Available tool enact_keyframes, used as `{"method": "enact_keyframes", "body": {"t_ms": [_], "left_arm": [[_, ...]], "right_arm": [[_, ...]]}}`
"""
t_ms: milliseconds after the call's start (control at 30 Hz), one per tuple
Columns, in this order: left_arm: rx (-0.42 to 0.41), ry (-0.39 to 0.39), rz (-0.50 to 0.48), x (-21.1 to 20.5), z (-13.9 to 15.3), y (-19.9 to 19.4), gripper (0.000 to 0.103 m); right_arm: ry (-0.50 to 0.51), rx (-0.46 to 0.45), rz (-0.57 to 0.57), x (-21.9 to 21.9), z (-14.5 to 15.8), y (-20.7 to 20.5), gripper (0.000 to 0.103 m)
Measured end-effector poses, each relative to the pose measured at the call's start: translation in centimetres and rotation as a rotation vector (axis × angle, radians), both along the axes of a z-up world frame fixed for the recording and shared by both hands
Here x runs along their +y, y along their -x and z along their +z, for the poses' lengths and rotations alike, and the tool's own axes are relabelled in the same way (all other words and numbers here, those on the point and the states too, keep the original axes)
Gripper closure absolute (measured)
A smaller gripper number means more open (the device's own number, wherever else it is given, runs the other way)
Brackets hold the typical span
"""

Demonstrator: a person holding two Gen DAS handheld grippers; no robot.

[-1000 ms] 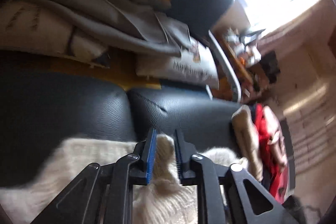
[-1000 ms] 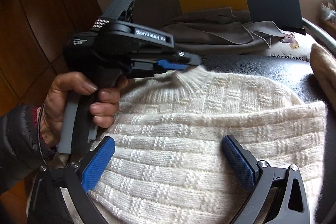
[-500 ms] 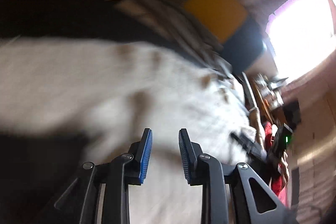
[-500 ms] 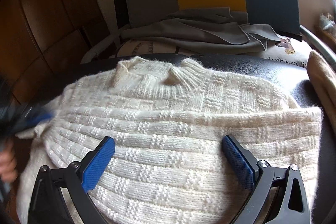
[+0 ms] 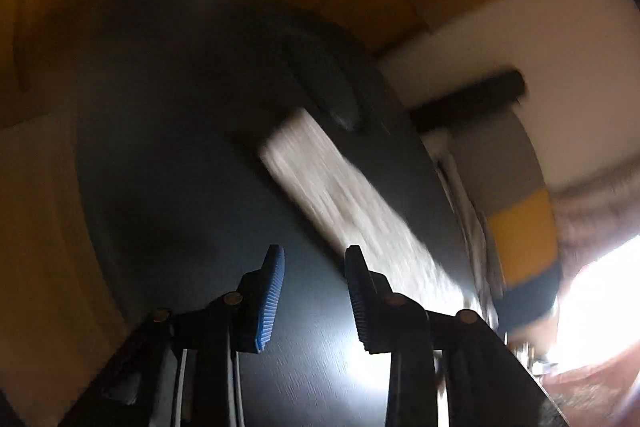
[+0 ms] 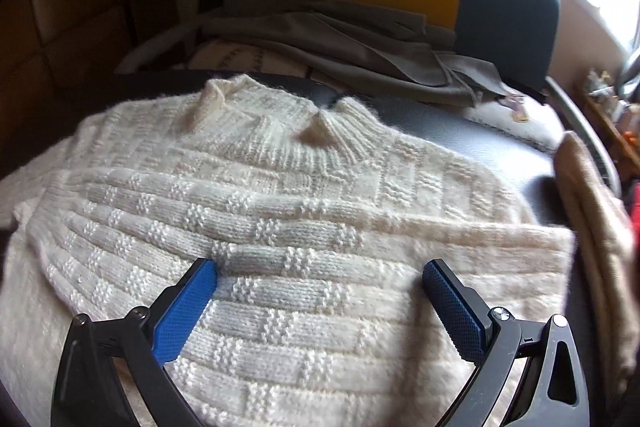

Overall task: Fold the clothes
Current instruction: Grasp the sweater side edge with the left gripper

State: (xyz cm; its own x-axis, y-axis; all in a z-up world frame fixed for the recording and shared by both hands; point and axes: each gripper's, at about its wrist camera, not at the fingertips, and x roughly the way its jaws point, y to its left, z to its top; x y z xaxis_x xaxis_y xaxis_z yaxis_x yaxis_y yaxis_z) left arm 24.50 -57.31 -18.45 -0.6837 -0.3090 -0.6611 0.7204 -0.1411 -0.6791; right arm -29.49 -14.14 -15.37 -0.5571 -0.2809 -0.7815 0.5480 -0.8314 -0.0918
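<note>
So I've got the cream knit sweater (image 6: 280,227) spread across the black leather seat (image 6: 460,131), neckband toward the back edge, right side already folded in.

My right gripper (image 6: 320,279) hangs over the middle of it, jaws spread wide, nothing pinched.

My left gripper (image 5: 314,293) has its jaws opening with nothing between them, above bare seat near the left sleeve (image 5: 340,195).

Big risk I see: grabbing that sleeve blind and snagging only a few loose loops, or dragging the body off the seat's left edge.

Left view is pure smear, so I can't tell the cuff's exact spot. The hem is cut off below.
</note>
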Motion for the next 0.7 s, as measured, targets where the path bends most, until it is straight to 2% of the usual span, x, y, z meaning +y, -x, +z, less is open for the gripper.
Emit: {"method": "enact_keyframes", "body": {"t_ms": [100, 267, 433, 500, 533, 567, 700], "left_arm": [[-0.01, -0.057, 0.042, -3.0, -1.0, 0.6, 0.071], [-0.031, -0.083, 0.048, -5.6, -2.1, 3.0, 0.07], [-0.071, -0.072, 0.057, -5.8, -1.9, 4.8, 0.069], [-0.09, -0.054, 0.063, -5.8, -1.7, 5.1, 0.072], [-0.097, -0.051, 0.063, -5.8, -1.8, 5.4, 0.081], [-0.103, -0.048, 0.064, -5.7, -1.9, 5.8, 0.095], [-0.098, -0.025, 0.091, -5.5, -2.1, 5.4, 0.096]], "right_arm": [[0.017, 0.031, 0.011, -0.8, 1.4, -1.7, 0.0], [0.032, 0.06, 0.114, -4.3, 2.0, -5.0, 0.0], [0.046, 0.083, 0.178, -7.0, 1.7, -7.3, 0.0], [0.052, 0.09, 0.18, -7.1, 1.7, -7.9, 0.0], [0.055, 0.09, 0.178, -6.9, 1.7, -8.0, 0.0], [0.057, 0.09, 0.175, -6.7, 1.7, -8.2, 0.0], [0.057, 0.077, 0.154, -4.8, 1.6, -7.6, 0.0]]}}
